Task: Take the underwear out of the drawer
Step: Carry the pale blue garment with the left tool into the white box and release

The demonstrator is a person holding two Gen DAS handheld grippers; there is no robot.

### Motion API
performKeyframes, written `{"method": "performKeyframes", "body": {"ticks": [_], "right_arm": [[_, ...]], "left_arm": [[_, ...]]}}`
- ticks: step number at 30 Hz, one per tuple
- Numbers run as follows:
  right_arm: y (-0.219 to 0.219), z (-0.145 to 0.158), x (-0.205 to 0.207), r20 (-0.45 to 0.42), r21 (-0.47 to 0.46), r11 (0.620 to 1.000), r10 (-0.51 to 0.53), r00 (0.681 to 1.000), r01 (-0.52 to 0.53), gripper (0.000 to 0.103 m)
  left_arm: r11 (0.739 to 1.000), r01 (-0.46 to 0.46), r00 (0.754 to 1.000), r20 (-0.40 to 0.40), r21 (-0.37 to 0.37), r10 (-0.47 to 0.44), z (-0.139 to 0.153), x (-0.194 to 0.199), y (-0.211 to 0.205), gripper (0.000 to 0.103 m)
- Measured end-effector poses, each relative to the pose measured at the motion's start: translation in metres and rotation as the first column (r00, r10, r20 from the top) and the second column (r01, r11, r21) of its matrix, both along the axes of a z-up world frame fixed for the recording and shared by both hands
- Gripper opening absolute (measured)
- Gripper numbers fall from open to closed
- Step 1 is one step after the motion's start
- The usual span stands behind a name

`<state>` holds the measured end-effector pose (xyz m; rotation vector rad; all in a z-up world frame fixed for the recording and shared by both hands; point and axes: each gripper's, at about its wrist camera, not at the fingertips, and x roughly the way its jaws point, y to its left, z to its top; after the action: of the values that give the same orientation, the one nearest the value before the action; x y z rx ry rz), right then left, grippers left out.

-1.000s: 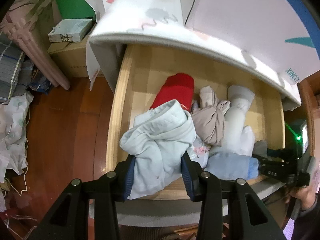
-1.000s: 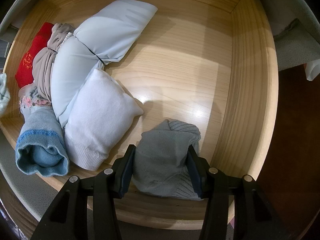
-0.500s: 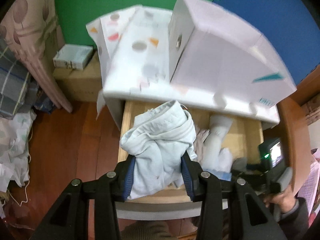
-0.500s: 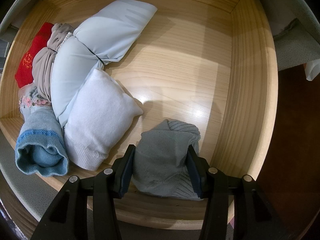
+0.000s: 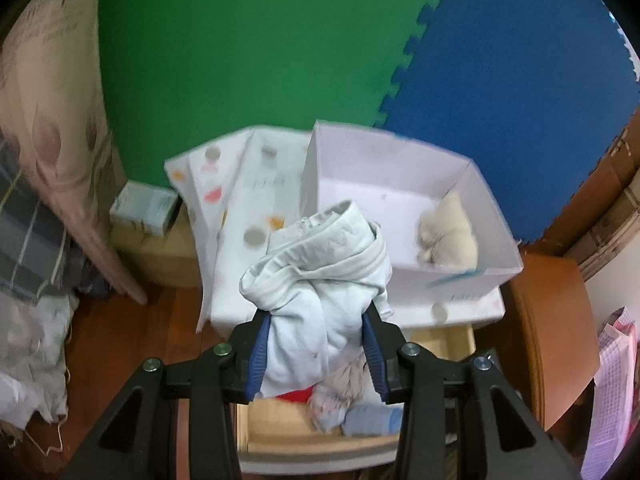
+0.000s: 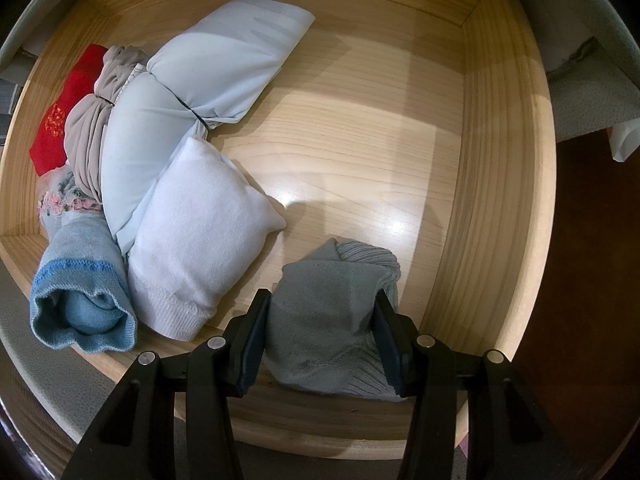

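My left gripper [image 5: 316, 344] is shut on a pale blue bundle of underwear [image 5: 320, 280] and holds it high above the open wooden drawer [image 5: 280, 432], in front of a white box [image 5: 400, 184]. My right gripper [image 6: 320, 340] sits inside the drawer [image 6: 500, 160] near its front right corner, its fingers closed against a grey folded garment [image 6: 328, 320] that rests on the drawer floor. To the left in the drawer lie a white bundle [image 6: 200, 248], pale blue rolls [image 6: 192, 92], a blue sock roll [image 6: 80, 300], a beige piece [image 6: 88, 136] and a red piece [image 6: 60, 116].
The white box on top of the cabinet holds a cream-coloured garment [image 5: 448, 236]. A patterned white sheet [image 5: 240, 192] covers the cabinet top. Green [image 5: 240, 40] and blue [image 5: 520, 60] foam mats stand behind. A wooden floor [image 5: 132, 340] and cloth piles lie left.
My left gripper has risen well above the drawer with the pale blue underwear, bringing the white box's inside into view. My right gripper and the grey garment have not moved.
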<state>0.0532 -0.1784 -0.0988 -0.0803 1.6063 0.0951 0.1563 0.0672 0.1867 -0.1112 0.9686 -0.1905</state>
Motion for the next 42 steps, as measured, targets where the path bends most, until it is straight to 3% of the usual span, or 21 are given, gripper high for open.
{"method": "performKeyframes", "body": {"ticks": [10,20,31,42], "right_arm": [[0.001,0.0,0.0,0.0,0.0,1.0,0.001,1.0,-0.001,0.047],[0.0,0.0,0.004,-0.001,0.003,1.0,0.003,1.0,-0.003,0.047],[0.0,-0.001,0.005,-0.001,0.002,1.0,0.003,1.0,-0.003,0.047],[0.0,-0.001,0.007,-0.001,0.002,1.0,0.003,1.0,-0.003,0.048]], "left_arm": [[0.998,0.047,0.998,0.037,0.033,-0.048,0.019,0.054,-0.042,0.042],[0.993,0.076,0.997,-0.013,0.091,-0.075,-0.016,0.1,-0.081,0.042],[0.981,0.08,0.994,-0.089,0.174,-0.065,-0.064,0.12,-0.102,0.043],[0.972,0.069,0.992,-0.117,0.223,-0.043,-0.071,0.121,-0.102,0.052]]}}
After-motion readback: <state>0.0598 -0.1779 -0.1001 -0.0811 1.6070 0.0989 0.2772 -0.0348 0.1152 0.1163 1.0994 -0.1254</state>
